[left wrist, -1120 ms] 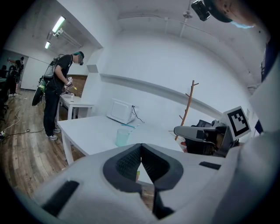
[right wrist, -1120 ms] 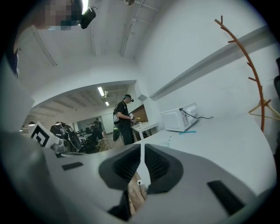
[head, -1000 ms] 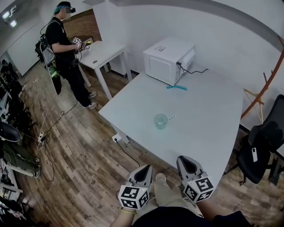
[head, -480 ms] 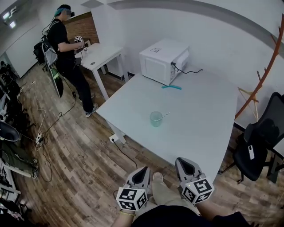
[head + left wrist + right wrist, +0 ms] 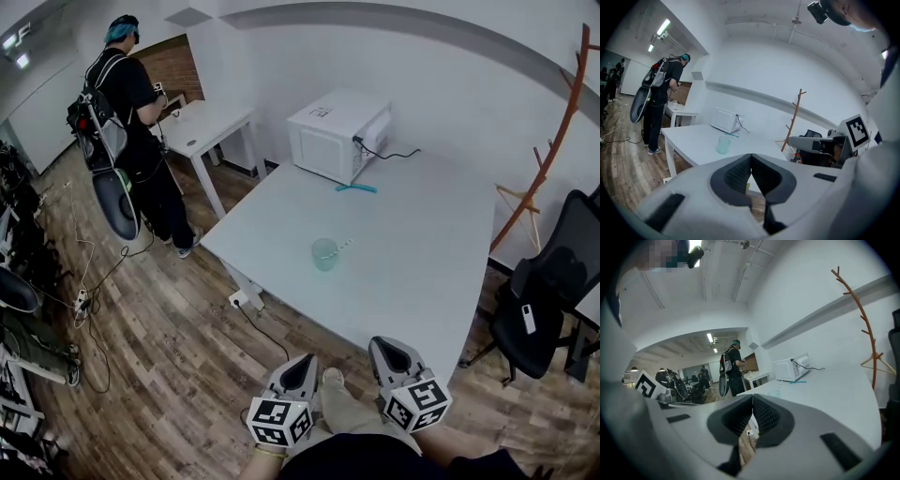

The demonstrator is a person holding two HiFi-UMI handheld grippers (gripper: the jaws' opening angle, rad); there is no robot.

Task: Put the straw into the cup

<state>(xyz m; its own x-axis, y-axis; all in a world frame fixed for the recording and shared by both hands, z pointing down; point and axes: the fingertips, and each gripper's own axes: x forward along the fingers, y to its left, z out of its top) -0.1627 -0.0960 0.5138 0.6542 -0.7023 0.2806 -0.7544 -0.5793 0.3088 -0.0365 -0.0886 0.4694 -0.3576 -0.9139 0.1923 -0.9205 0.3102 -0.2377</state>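
A clear green-tinted cup [image 5: 324,254] stands on the white table [image 5: 422,272], toward its front left. A pale straw [image 5: 343,245] leans out of it to the right. Both grippers hang close to my body, off the table's front edge and well short of the cup. My left gripper [image 5: 303,362] is shut with nothing between its pads. My right gripper [image 5: 388,347] is shut and empty too. In the left gripper view, the cup [image 5: 724,144] shows far beyond the meeting jaw tips of the left gripper [image 5: 751,157]. The right gripper [image 5: 753,399] points along the table's edge.
A white microwave [image 5: 337,136] sits at the table's back, a teal stick [image 5: 356,187] lying in front of it. A black office chair [image 5: 548,300] and a wooden coat rack [image 5: 561,122] stand right. A person [image 5: 131,131] works at a small table [image 5: 211,117] back left. Cables [image 5: 103,272] lie on the floor.
The table and cup have slid slightly left in the head view. The person at the back has turned toward the small table. Both grippers stay by my body.
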